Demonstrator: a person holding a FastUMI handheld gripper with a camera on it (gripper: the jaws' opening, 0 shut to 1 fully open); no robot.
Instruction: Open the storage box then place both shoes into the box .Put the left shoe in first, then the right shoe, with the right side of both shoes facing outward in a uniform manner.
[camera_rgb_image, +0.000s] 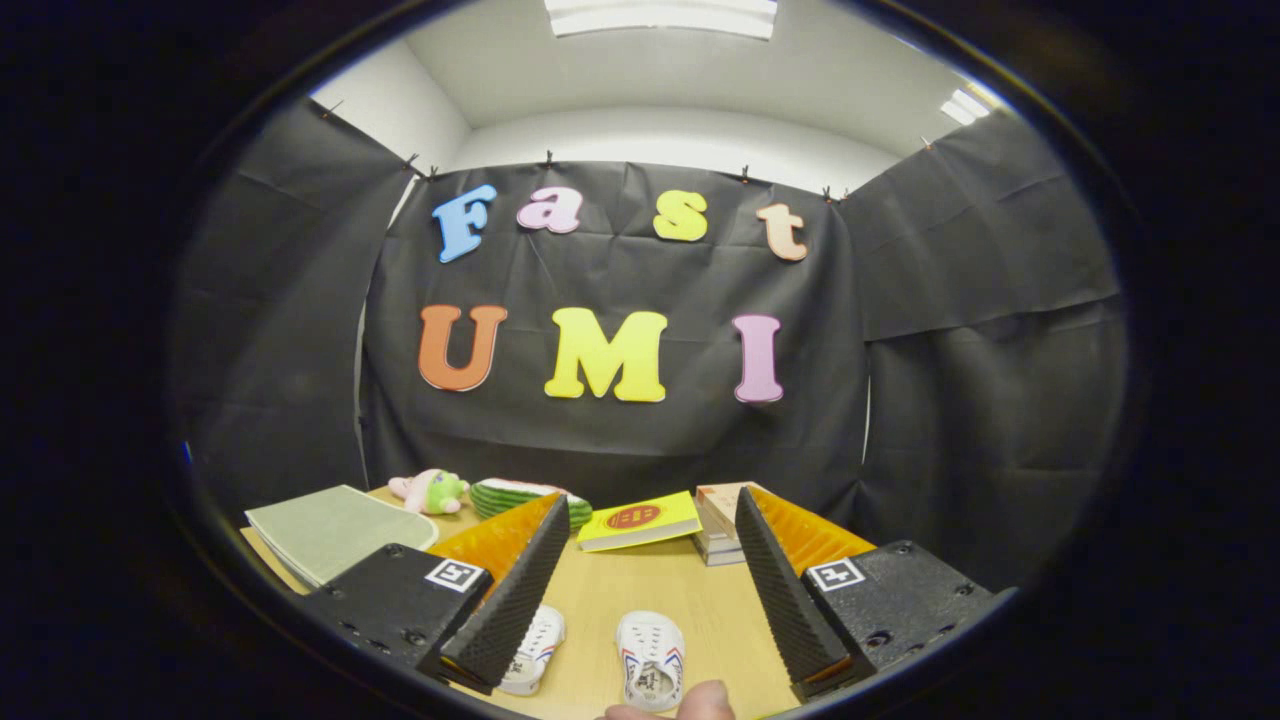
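Nearest the lens, a fingertip (700, 700) is seen beside 2 small white canvas shoes with laces (650, 660) lying on the pale wooden table (640, 590) between the gripper's (650, 580) wide-open, empty fingers; judged light and soft, each would best be pinched across its sides.

Gripper (645, 560) held level above table height, aimed forward toward the far wall. Fingers (515, 590) spread wide apart, tips angled slightly outward, nothing between them, nothing touched. Both finger mounts in view at the near end, one left, one right. Fingertip of a hand (690, 703) visible at the near edge, between the fingers, slightly right of centre.
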